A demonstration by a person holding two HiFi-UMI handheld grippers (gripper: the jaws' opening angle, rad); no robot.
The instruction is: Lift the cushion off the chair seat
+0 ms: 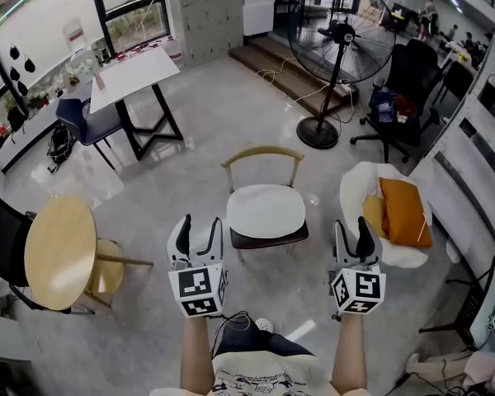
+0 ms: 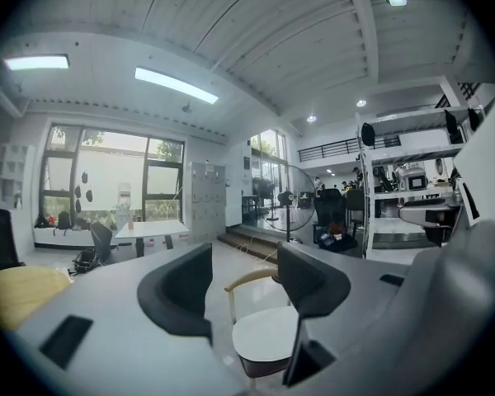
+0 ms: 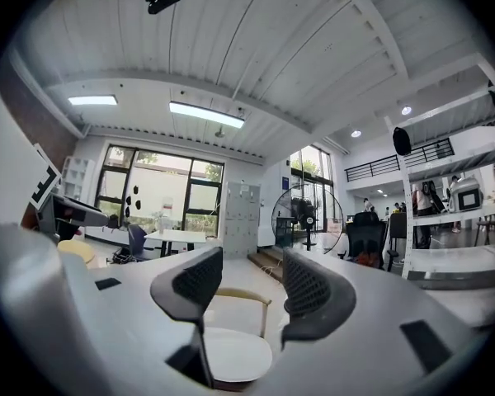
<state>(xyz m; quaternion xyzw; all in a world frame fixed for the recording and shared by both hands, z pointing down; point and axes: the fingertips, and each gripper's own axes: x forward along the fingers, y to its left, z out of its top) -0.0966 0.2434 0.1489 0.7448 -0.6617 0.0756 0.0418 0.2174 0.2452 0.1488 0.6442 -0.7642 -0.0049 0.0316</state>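
Approach stage: the left gripper [image 1: 198, 226] and right gripper [image 1: 354, 228] both hang open and empty, short of the chair [image 1: 262, 153] at twelve o'clock, where the white cushion [image 1: 266, 210] lies flat on the seat. Next, probably, both must reach its near edge and close on it. A round table [image 1: 60, 252] sits at nine o'clock and an armchair [image 1: 371, 184] at three; nothing blocks the way.

A pedestal fan [image 1: 338, 64] is standing on the glossy grey floor [image 1: 214, 130]. Left of the fan, a white table [image 1: 136, 74] is sitting beside large windows [image 1: 128, 7]; right of it, a black office chair [image 1: 406, 85] is standing. Ceiling strip lights [image 2: 175, 85] are glowing.
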